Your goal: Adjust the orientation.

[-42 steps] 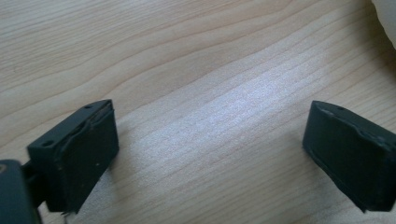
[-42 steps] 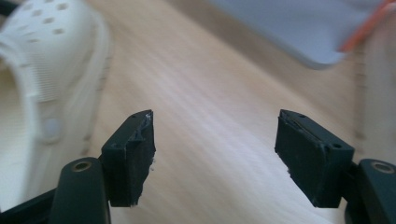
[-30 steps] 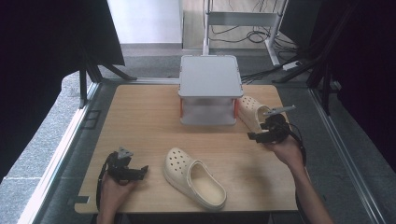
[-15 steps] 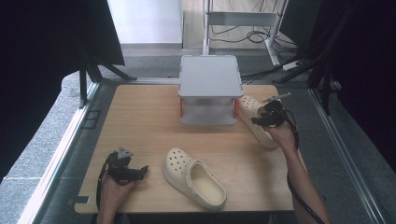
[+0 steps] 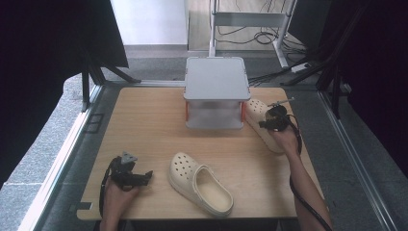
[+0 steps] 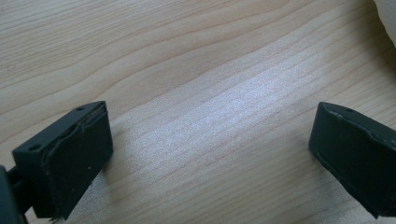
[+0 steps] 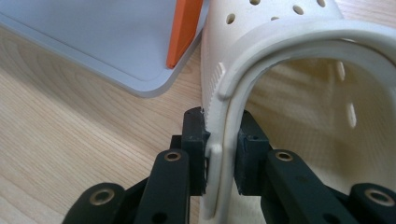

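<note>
Two cream clogs lie on the wooden table (image 5: 144,125). One clog (image 5: 199,183) rests near the front middle, toe pointing back left. The other clog (image 5: 257,118) sits at the right, beside the grey shelf (image 5: 215,79). My right gripper (image 5: 269,124) is shut on that clog's side wall (image 7: 219,140), one jaw inside and one outside. My left gripper (image 5: 142,177) rests at the front left, open, jaws wide apart over bare wood (image 6: 210,140), a short way left of the near clog, whose edge (image 6: 387,14) shows at the corner.
The grey shelf has orange legs (image 7: 184,30) and a grey base tray (image 7: 93,37) close to the held clog. Metal frame rails (image 5: 67,144) border the table left and right. Cables (image 5: 269,33) lie on the floor beyond.
My right gripper moved back and left along the right-hand clog toward the shelf and now grips the clog's side wall. The left gripper and the near clog stayed still.
</note>
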